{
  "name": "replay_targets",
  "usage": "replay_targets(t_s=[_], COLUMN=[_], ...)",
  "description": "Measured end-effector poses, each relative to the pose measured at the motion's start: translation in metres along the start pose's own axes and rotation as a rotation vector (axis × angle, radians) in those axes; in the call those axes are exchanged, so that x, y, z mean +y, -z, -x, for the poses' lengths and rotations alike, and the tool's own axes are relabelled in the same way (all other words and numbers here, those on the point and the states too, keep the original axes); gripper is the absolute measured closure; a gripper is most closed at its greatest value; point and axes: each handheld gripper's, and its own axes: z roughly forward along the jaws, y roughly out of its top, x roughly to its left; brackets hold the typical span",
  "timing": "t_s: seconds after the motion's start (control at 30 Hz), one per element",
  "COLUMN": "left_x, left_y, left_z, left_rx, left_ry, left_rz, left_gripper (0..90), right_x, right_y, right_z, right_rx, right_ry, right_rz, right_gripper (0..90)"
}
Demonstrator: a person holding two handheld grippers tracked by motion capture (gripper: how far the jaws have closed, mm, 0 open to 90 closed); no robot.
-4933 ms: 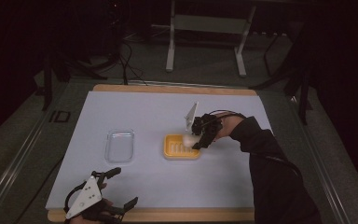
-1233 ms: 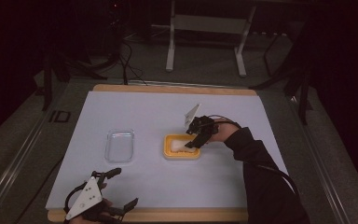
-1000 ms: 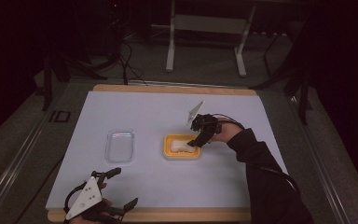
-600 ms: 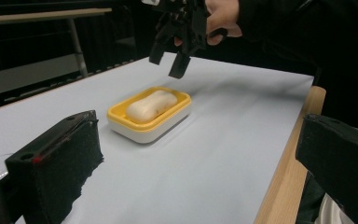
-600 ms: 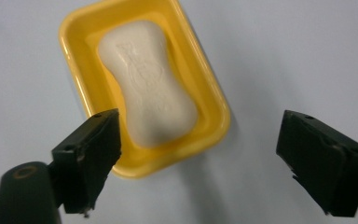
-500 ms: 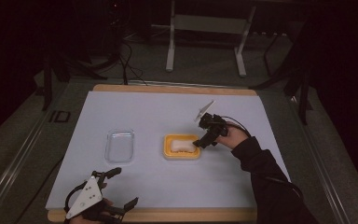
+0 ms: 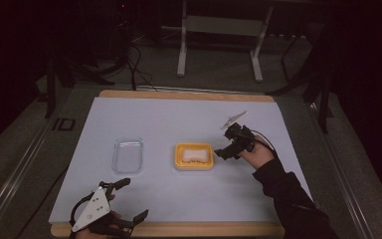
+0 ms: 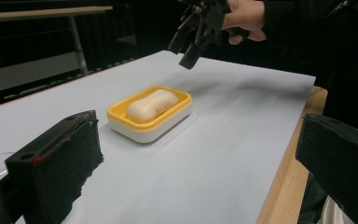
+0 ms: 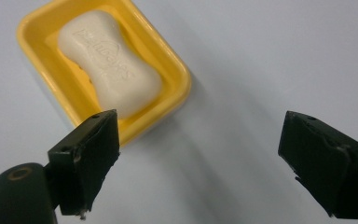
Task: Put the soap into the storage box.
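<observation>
Nearest, at the table's front edge, the left gripper (image 7: 124, 199) is held low with its jaws spread wide and nothing between them. Farther in, a clear plastic lid (image 7: 128, 155) is seen lying flat on the white table (image 7: 169, 119). Beside it, a pale soap bar (image 7: 194, 155) is cradled in a yellow soap dish (image 7: 194, 165). Just right of the dish, the right gripper (image 7: 227, 151) is held above the surface, jaws parted and empty.

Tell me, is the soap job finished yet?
Looks partly done: the soap lies in the yellow dish. The right gripper hangs open beside it, holding nothing. The clear lid sits apart on the table, likely next. The left gripper rests open.
</observation>
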Motion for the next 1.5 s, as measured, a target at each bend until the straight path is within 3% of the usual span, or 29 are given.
replay_targets(t_s=[0.13, 0.23, 0.47, 0.7, 1.03, 1.17, 1.3, 1.37, 1.5], left_x=[0.0, 0.0, 0.0, 0.0, 0.001, 0.001, 0.001, 0.001, 0.001], left_y=[-0.001, -0.001, -0.001, -0.002, -0.003, -0.003, -0.003, -0.003, -0.003], left_z=[0.0, -0.001, -0.001, -0.001, 0.0, -0.001, 0.0, 0.0, 0.0], left_rx=[-0.002, -0.001, 0.001, 0.001, -0.002, -0.004, -0.005, -0.006, -0.007], left_ry=[0.001, 0.001, 0.002, -0.001, -0.003, -0.003, -0.007, -0.006, -0.007], left_rz=[0.0, -0.001, -0.001, -0.004, -0.003, -0.001, -0.002, -0.001, -0.002], left_gripper=[0.4, 0.4, 0.4, 0.4, 0.4, 0.4, 0.4, 0.4, 0.4], right_x=[-0.009, -0.017, -0.033, -0.053, -0.071, -0.081, -0.085, -0.092, -0.1], right_y=[0.002, 0.004, 0.01, 0.018, 0.022, 0.023, 0.025, 0.03, 0.037], right_z=[-0.001, -0.003, -0.004, -0.008, -0.013, -0.017, -0.019, -0.02, -0.021], right_rx=[-0.013, -0.048, -0.068, -0.126, -0.127, -0.141, -0.158, -0.184, -0.186], right_ry=[-0.04, -0.05, -0.086, -0.12, -0.165, -0.197, -0.199, -0.218, -0.247], right_rz=[0.008, 0.016, 0.043, 0.098, 0.133, 0.158, 0.175, 0.211, 0.261], right_gripper=[12.9, 13.0, 13.0, 13.0, 13.2, 13.3, 13.3, 13.4, 13.4])
